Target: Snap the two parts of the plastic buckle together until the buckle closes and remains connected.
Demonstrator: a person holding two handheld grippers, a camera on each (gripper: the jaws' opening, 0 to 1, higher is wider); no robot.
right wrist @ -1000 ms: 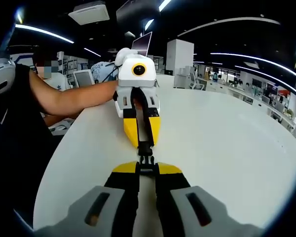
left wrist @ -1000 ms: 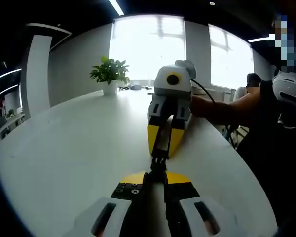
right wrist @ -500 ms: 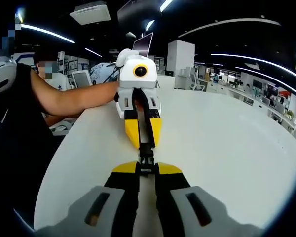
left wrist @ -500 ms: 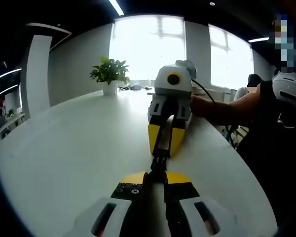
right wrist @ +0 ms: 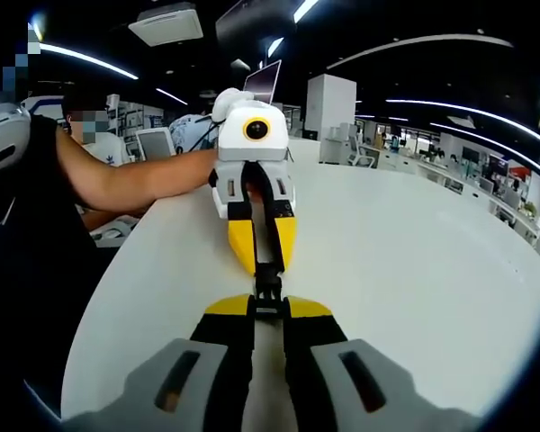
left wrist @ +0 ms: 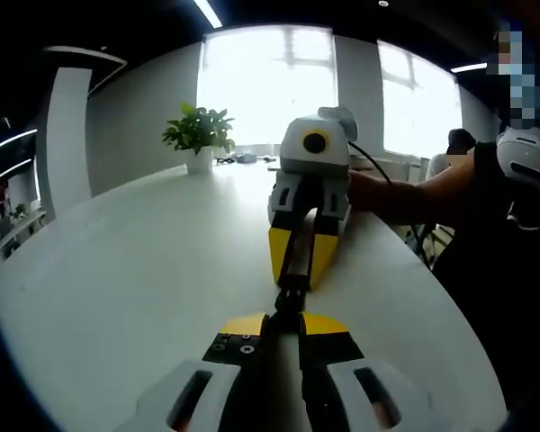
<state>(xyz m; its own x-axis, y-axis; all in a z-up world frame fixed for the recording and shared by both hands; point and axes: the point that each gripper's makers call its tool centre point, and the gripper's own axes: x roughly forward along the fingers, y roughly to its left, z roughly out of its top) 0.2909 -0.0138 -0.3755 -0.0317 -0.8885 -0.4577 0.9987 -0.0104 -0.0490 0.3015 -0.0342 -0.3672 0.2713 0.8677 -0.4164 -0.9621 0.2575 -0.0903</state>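
You see table [left wrist: 144,270]: smooth white surface, soft sheen, reflects window light. You hold buckle [left wrist: 289,300]: black plastic, dull finish, detail too small to tell. Left gripper [left wrist: 286,326]: tips yellow plastic, matt; jaws black, matt; shell grey-white plastic, smooth. Right gripper [right wrist: 268,309]: same yellow and black matt plastic, white smooth shell. Plant pot [left wrist: 199,161]: white, smooth. Your sleeve [right wrist: 18,261]: black cloth, matt.
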